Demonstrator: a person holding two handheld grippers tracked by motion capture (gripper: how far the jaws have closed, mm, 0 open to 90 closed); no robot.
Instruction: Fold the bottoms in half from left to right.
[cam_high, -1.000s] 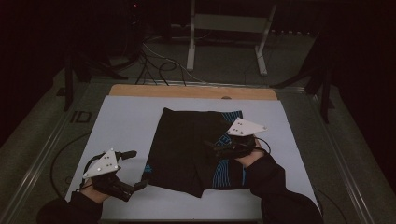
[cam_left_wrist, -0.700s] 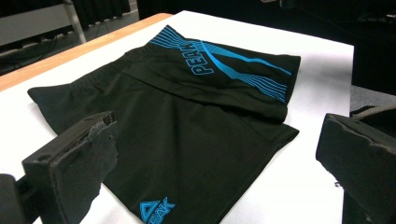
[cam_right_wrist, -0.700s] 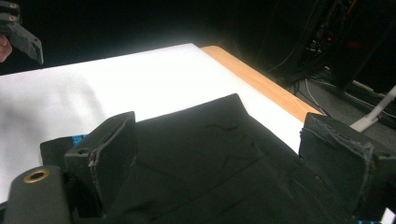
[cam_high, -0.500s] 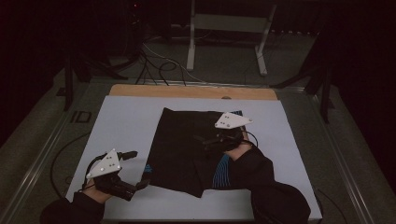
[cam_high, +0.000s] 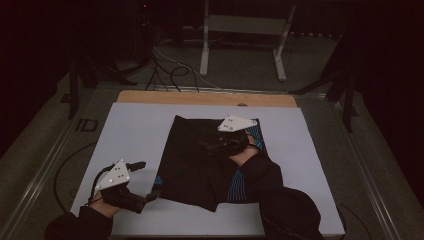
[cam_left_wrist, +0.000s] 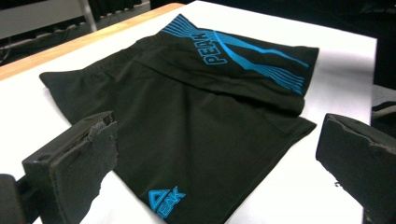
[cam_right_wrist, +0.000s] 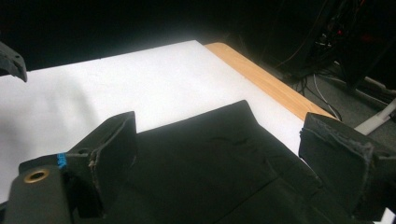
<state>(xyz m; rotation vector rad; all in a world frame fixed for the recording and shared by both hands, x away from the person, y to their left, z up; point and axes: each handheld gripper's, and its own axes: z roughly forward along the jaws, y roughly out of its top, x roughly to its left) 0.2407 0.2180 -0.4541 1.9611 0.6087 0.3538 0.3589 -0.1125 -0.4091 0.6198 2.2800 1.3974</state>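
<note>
Right gripper (cam_high: 207, 146): jaws wide, empty; you lower it squarely onto the black shorts (cam_high: 200, 165).
Left gripper (cam_high: 145, 180): gaping, holding nothing; you pinch the near hem.

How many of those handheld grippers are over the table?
2. The left gripper sits off the near left corner of the black shorts; the right gripper is above the shorts' middle.

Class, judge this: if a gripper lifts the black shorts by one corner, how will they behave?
The black shorts would probably droop and unfold: one side already lies folded over in soft creases. They look thin and flat on the white table, so likely light. The open left gripper may drag them rather than slide underneath.
</note>
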